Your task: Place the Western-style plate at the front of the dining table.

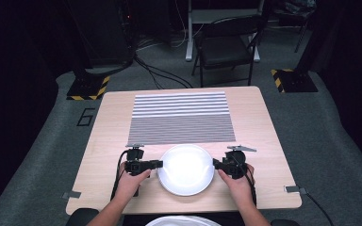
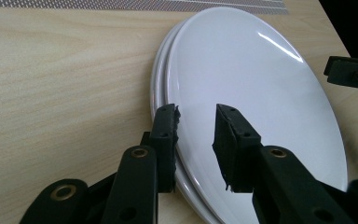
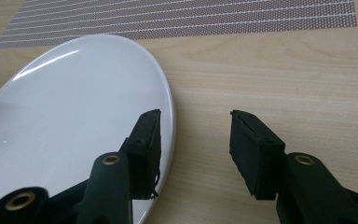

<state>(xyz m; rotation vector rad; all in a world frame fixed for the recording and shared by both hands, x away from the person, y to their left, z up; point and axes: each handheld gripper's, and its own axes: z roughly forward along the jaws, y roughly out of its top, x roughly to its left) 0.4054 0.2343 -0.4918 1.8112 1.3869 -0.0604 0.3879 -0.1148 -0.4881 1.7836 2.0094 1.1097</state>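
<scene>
**Trainee:** What is the condition of each claw?

**Instructor:** The left claw is clamped on the near-left rim of the white plates. One jaw lies over the glossy face and the other sits at the outer edge. Two rims show there, one on the other. The right claw stands apart. One jaw hovers over the right rim and the other over bare worktop. It grips nothing.

**Trainee:** Where do the plates lie?

**Instructor:** They lie flat at the front centre of the worktop, directly between the two claws and just short of the striped mat. Each claw points inward at an opposite edge.

**Trainee:** How should the step be done well?

**Instructor:** This looks like a two-sided lift.
- The right claw should probably slide inward until the rim sits deep between its pads, then close firmly.
- The grip on each side should match. Glazed ware is likely slippery, and a shallow bite may let it slide out.
- Both hands should rise together and stay level.
- The operator should confirm whether one plate or both are caught. A lower plate that is only half gripped could drop.
</scene>
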